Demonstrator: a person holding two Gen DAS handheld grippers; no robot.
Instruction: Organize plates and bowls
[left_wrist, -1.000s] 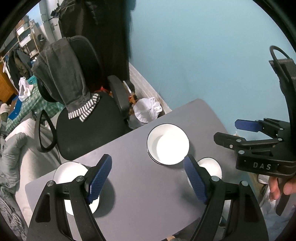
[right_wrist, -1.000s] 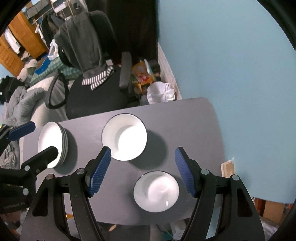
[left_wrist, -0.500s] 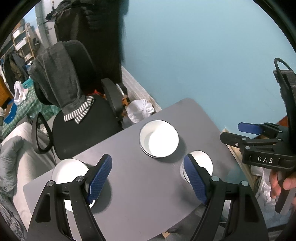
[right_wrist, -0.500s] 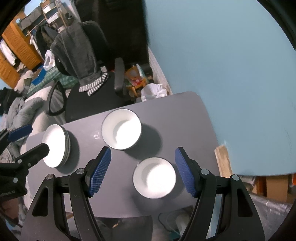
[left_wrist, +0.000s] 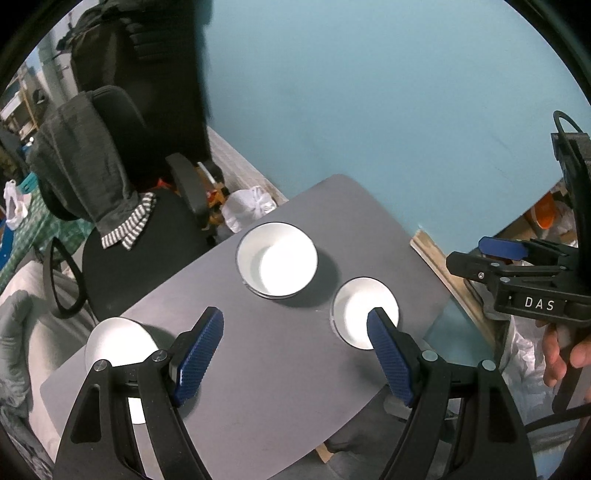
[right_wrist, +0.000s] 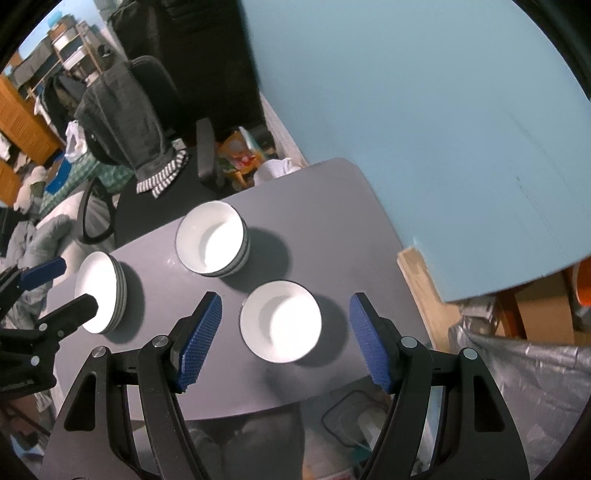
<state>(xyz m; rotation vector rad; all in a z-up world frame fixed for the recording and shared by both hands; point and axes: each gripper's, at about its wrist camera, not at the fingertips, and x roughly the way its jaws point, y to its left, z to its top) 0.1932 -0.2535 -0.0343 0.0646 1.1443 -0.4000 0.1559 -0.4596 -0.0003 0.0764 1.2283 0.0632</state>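
Note:
Three white dish groups sit on the grey table (left_wrist: 277, 387). A stack of dark-rimmed bowls (left_wrist: 277, 260) (right_wrist: 212, 243) is in the middle. A single white bowl (left_wrist: 364, 312) (right_wrist: 280, 326) lies near the right front edge. A stack of shallow dishes (left_wrist: 118, 343) (right_wrist: 101, 295) stands at the left end. My left gripper (left_wrist: 293, 332) hovers high above the table, open and empty. My right gripper (right_wrist: 286, 306) is open and empty too, high over the single bowl. Each gripper shows at the edge of the other's view: the right gripper (left_wrist: 469, 253) and the left gripper (right_wrist: 77, 284).
A black office chair (left_wrist: 147, 254) with a grey garment draped over it stands behind the table. A white plastic bag (left_wrist: 247, 206) lies on the floor by the blue wall. A wooden board (right_wrist: 417, 280) and a silver sheet (right_wrist: 524, 376) are to the right.
Both grippers have drawn back and up from the table, so the dishes look smaller and further off. Both views have rolled slightly. The dishes stay where they were and the jaws are unchanged.

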